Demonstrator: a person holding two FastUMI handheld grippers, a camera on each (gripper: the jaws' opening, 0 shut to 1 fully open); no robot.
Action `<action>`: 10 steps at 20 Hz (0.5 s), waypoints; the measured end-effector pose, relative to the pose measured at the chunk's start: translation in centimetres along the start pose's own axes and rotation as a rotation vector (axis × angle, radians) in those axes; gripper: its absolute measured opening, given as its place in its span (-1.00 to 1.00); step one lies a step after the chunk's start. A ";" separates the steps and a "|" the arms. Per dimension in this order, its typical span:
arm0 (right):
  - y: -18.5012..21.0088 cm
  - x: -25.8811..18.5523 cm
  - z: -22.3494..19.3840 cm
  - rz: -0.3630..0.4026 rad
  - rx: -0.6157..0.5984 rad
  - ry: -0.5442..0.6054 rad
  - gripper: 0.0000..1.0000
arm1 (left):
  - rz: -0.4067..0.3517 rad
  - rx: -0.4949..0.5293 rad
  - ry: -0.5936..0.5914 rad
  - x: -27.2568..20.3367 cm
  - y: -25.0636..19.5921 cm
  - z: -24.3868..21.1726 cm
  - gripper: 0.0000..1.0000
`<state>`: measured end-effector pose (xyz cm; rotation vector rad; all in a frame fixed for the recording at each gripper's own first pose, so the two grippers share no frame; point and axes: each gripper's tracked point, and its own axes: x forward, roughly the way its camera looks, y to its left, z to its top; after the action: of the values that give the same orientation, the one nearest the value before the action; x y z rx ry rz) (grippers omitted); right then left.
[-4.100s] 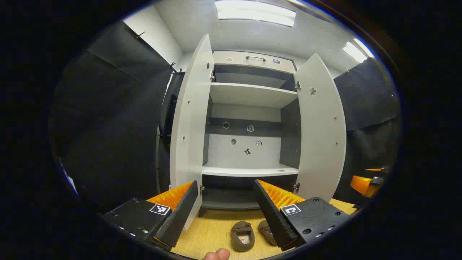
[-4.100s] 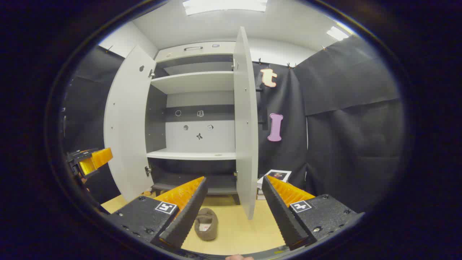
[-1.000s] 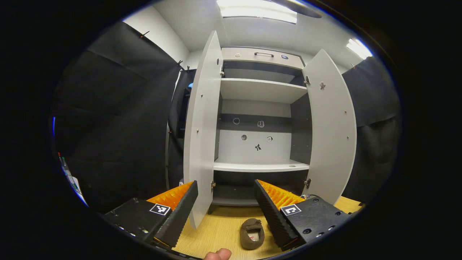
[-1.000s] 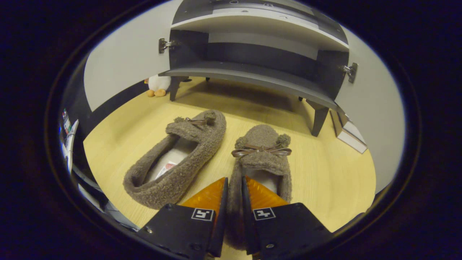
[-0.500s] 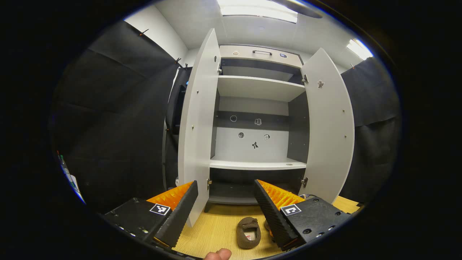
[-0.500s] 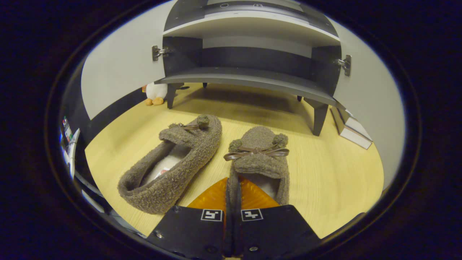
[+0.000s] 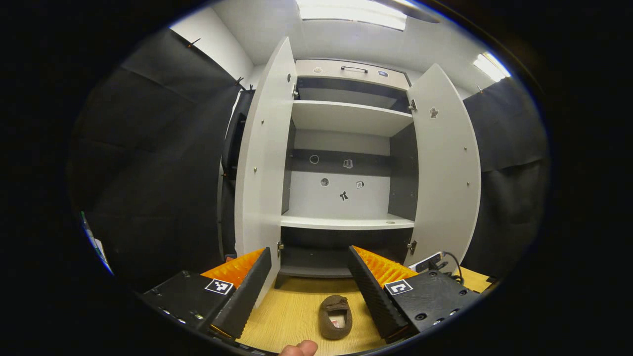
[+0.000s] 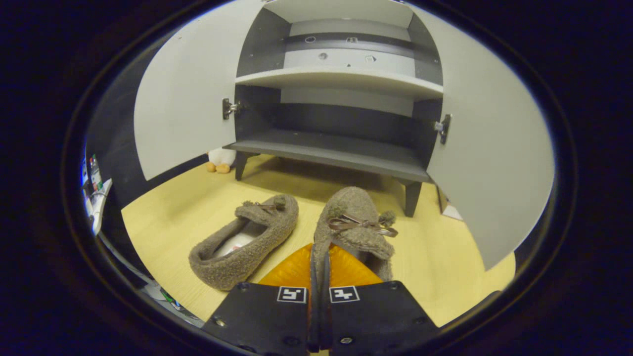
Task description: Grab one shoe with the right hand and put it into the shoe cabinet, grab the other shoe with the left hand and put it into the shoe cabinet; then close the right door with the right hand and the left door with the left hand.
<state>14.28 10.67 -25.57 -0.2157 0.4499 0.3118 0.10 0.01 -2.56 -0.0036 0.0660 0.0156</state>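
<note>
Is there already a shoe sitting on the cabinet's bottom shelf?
No, the bottom shelf is bare; one shoe lies on the floor and the right gripper pinches the other shoe.

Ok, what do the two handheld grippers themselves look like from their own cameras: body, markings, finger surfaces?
The left gripper has two black blocky finger carriers with small screws, each bearing a square black-and-white coded tag; its long wedge-shaped fingers have ridged, saw-toothed inner faces. The right gripper shows matching black carriers and tags. A bare fingertip shows at the bottom edge of the left gripper view; no sleeve shows.
</note>
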 end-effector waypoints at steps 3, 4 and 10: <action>0.4 -3.1 4.7 0.022 0.002 -0.102 -0.92 | -0.019 0.004 -0.001 0.4 -0.7 -0.1 0.89; 0.3 -4.1 6.6 0.021 -0.001 -0.135 -0.92 | -0.025 0.003 -0.002 0.5 -0.9 -0.1 0.89; -1.1 -7.5 18.5 0.011 0.007 -0.278 -0.92 | -0.051 -0.014 -0.010 0.5 -1.6 -0.4 0.89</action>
<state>15.47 12.83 -5.75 -0.1603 0.1774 0.3448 0.59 -1.62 -2.97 -0.0192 0.0555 -0.0350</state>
